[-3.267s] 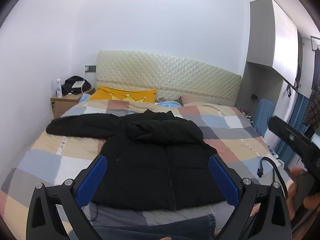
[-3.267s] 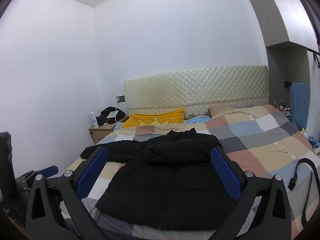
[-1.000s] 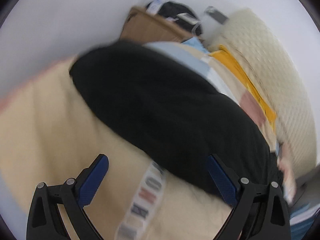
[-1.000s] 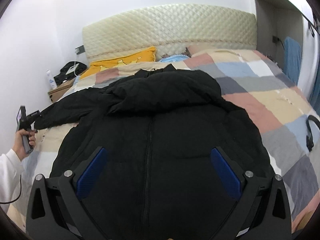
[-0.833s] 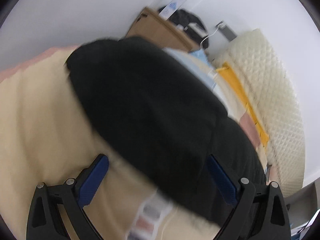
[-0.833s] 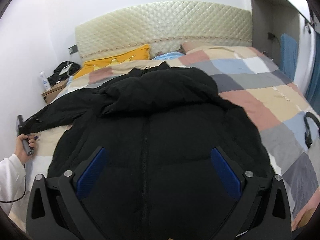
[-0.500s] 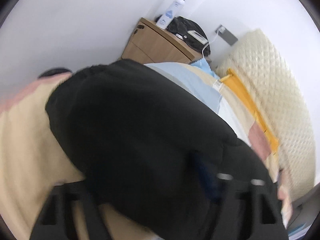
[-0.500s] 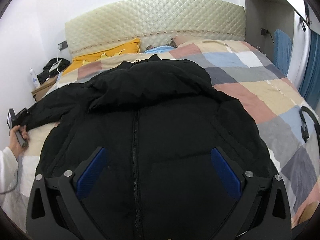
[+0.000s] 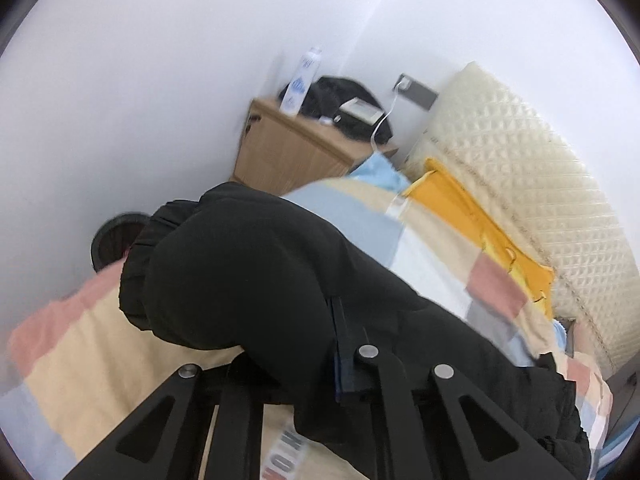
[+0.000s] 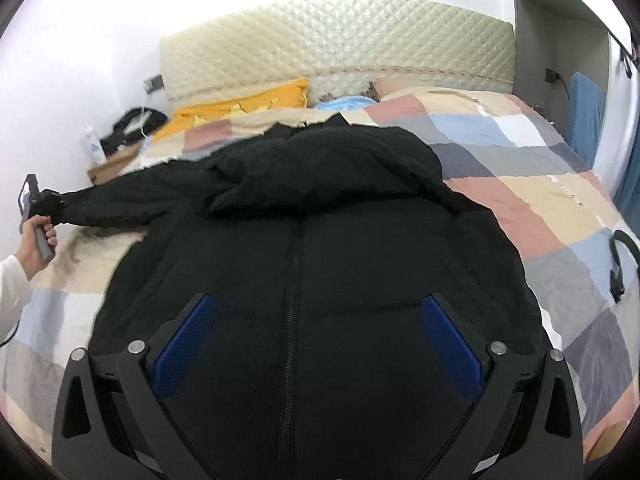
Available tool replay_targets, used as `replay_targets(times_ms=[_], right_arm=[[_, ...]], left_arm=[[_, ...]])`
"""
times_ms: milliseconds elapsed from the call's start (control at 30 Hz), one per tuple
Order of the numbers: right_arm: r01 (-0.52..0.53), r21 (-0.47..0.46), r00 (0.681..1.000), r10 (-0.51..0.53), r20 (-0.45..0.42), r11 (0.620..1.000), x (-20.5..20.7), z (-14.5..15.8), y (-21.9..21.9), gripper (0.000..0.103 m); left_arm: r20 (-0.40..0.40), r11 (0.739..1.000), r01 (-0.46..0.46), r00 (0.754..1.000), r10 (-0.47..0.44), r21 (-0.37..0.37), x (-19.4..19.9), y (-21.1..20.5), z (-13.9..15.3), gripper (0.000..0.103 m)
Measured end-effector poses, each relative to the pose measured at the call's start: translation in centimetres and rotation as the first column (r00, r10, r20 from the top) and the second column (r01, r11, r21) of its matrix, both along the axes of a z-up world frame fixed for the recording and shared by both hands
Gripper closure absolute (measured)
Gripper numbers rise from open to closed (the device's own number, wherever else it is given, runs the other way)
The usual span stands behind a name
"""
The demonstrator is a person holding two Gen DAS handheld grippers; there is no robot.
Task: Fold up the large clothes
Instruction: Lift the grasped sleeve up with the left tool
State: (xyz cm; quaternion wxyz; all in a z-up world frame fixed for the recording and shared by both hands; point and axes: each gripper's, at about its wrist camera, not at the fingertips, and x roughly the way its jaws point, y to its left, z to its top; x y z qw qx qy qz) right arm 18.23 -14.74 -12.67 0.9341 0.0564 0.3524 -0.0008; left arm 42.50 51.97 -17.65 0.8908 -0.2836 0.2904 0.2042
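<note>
A black puffer jacket (image 10: 312, 248) lies front up on the patchwork quilt (image 10: 532, 200), zip running down its middle, hood toward the quilted headboard (image 10: 340, 44) and hem toward the foot edge of the bed. One sleeve (image 9: 240, 264) stretches out to the bed's left edge, near the wooden nightstand (image 9: 288, 152).

The left gripper (image 9: 288, 360) has its jaws drawn together on that sleeve just behind the cuff; the padding bulges between them, though the near finger is buried in fabric, so the depth of the bite is hard to judge. The right gripper (image 10: 316, 340) hovers over the lower front of the jacket with its blue pads spread wide, holding nothing.

The step in hand looks like folding the sleeve in across the chest. To do it well, the left gripper should lift only enough for the cuff to clear the quilt, then carry it in a flat arc toward the zip, so the sleeve creases at the shoulder seam. The right gripper could press down near that shoulder to keep the body from sliding. Puffer fill is springy and slippery, so a shallow pinch may slip.
</note>
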Motion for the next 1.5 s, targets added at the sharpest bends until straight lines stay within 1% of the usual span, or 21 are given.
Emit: replay_targets(times_ms=[67, 200, 300, 333, 400, 467, 567, 633, 700, 800, 900, 967, 1067, 1133, 1200, 1267, 1300, 1333, 1400, 1433, 1500], right_arm=[[-0.007, 0.009, 0.999, 0.007, 0.031, 1.0, -0.5, 0.7, -0.6, 0.0], [-0.037, 0.012, 0.998, 0.036, 0.047, 0.999, -0.8, 1.5, -1.2, 0.0], [-0.065, 0.005, 0.996, 0.065, 0.062, 0.998, -0.9, 2.2, -1.7, 0.0], [-0.082, -0.003, 0.994, 0.082, 0.071, 0.997, -1.0, 2.5, -1.9, 0.0], [-0.099, 0.007, 0.991, 0.098, 0.093, 0.995, -1.0, 3.3, -2.5, 0.0], [-0.112, 0.013, 0.987, 0.11, 0.116, 0.994, -1.1, 4.0, -3.1, 0.0], [-0.135, -0.031, 0.979, 0.138, 0.15, 0.99, -1.3, 4.8, -3.7, 0.0], [-0.156, -0.04, 0.973, 0.161, 0.168, 0.987, -1.3, 5.0, -4.5, 0.0], [-0.182, -0.002, 0.965, 0.179, 0.191, 0.983, -1.8, 4.9, -5.7, 0.0], [-0.172, 0.031, 0.968, 0.163, 0.192, 0.985, -2.8, 3.9, -7.8, 0.0], [-0.175, 0.032, 0.963, 0.164, 0.215, 0.984, -3.4, 4.0, -9.1, 0.0], [-0.182, 0.03, 0.96, 0.171, 0.223, 0.983, -3.7, 4.1, -9.6, 0.0], [-0.181, 0.009, 0.958, 0.174, 0.228, 0.983, -4.4, 4.0, -10.4, 0.0], [-0.185, 0.039, 0.957, 0.171, 0.233, 0.982, -4.7, 4.0, -11.3, 0.0], [-0.187, 0.059, 0.957, 0.168, 0.235, 0.981, -5.1, 3.9, -12.3, 0.0], [-0.156, -0.028, 0.956, 0.159, 0.249, 0.987, -6.2, 4.0, -12.8, 0.0], [-0.132, -0.062, 0.954, 0.144, 0.263, 0.989, -6.8, 4.2, -13.1, 0.0], [-0.126, -0.05, 0.952, 0.135, 0.277, 0.991, -7.4, 4.4, -13.6, 0.0], [-0.142, -0.003, 0.947, 0.137, 0.292, 0.99, -7.9, 4.9, -14.5, 0.0], [-0.148, -0.002, 0.94, 0.142, 0.309, 0.989, -8.3, 5.2, -14.6, 0.0], [-0.147, -0.035, 0.933, 0.15, 0.328, 0.988, -8.8, 5.3, -14.7, 0.0]], left_arm=[[0.006, 1.0, 0.009, 1.0, -0.009, 0.014, -0.4, -0.6, 2.3, 0.092], [0.021, 0.998, 0.031, 0.999, -0.032, 0.055, -1.3, -1.9, 6.6, 0.092], [0.011, 0.989, 0.06, 0.998, -0.062, 0.134, -1.9, -4.4, 10.2, 0.092], [0.02, 0.985, 0.07, 0.997, -0.074, 0.156, -2.1, -5.4, 11.5, 0.092], [0.046, 0.979, 0.085, 0.994, -0.095, 0.185, -2.4, -7.9, 14.3, 0.093], [0.081, 0.976, 0.099, 0.99, -0.116, 0.193, -2.8, -10.0, 16.5, 0.093], [0.119, 0.97, 0.122, 0.982, -0.15, 0.212, -3.3, -13.7, 19.8, 0.093], [0.11, 0.957, 0.147, 0.978, -0.179, 0.249, -3.2, -16.8, 21.9, 0.093], [0.1, 0.941, 0.169, 0.973, -0.207, 0.293, -3.2, -20.0, 23.5, 0.093], [0.104, 0.925, 0.197, 0.965, -0.242, 0.323, -3.3, -24.0, 25.4, 0.093], [0.1, 0.901, 0.23, 0.954, -0.284, 0.369, -3.4, -28.6, 27.5, 0.093], [0.09, 0.88, 0.251, 0.946, -0.311, 0.404, -3.5, -31.6, 28.6, 0.093], [0.057, 0.845, 0.279, 0.938, -0.341, 0.456, -3.6, -35.9, 29.3, 0.093], [0.042, 0.827, 0.286, 0.936, -0.349, 0.483, -3.7, -38.8, 29.4, 0.093], [0.045, 0.822, 0.291, 0.933, -0.357, 0.489, -4.0, -41.2, 29.5, 0.093], [0.048, 0.811, 0.3, 0.927, -0.372, 0.503, -4.5, -43.5, 29.5, 0.093], [0.037, 0.797, 0.307, 0.924, -0.38, 0.519, -4.5, -44.8, 29.5, 0.093], [0.027, 0.791, 0.312, 0.924, -0.382, 0.527, -4.5, -45.5, 29.5, 0.093], [0.017, 0.786, 0.322, 0.921, -0.389, 0.528, -4.5, -47.3, 29.5, 0.093], [0.017, 0.784, 0.324, 0.92, -0.392, 0.529, -4.3, -48.6, 29.4, 0.093], [0.028, 0.79, 0.333, 0.914, -0.404, 0.515, -4.3, -50.5, 29.2, 0.093]])
